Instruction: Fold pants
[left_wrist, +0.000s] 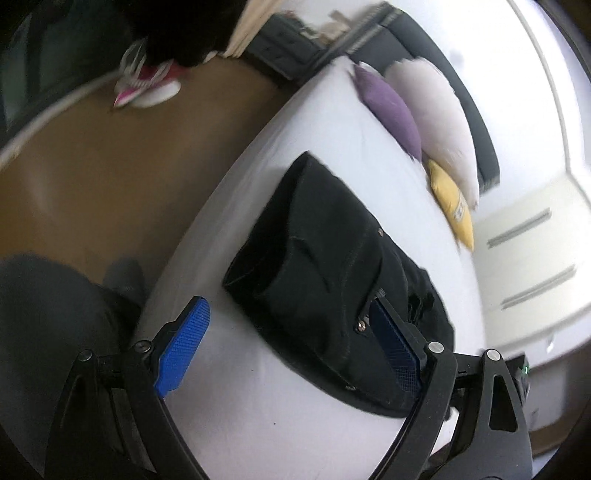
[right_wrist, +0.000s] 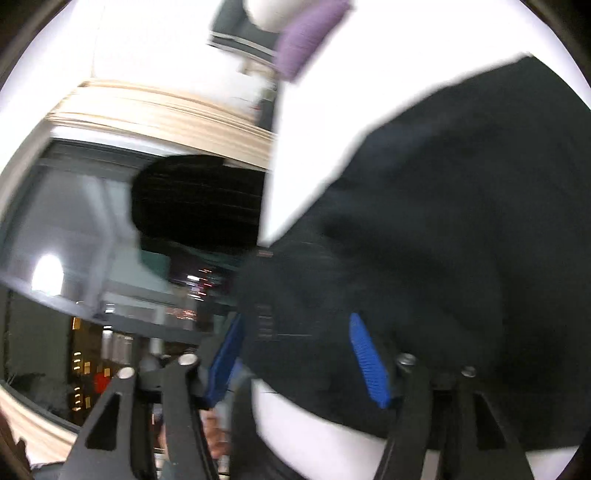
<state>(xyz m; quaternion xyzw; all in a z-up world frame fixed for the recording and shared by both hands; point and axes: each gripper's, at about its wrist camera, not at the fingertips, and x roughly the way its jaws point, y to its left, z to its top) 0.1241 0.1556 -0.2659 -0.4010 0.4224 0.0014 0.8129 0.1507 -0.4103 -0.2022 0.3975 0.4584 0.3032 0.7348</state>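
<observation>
Folded black denim pants (left_wrist: 325, 266) on white bed sheet (left_wrist: 236, 424), left gripper (left_wrist: 288, 354) fingers spread wide, empty, right gripper (right_wrist: 295, 362) fingers apart, black cloth between them, grip unclear

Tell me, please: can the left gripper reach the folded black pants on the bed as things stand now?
Probably yes. The left gripper is open just before the black pants on the white bed, with nothing between them.

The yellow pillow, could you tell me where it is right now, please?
In the left wrist view the yellow pillow lies right of centre on the white bed, below the white pillow and beyond the black pants.
</observation>
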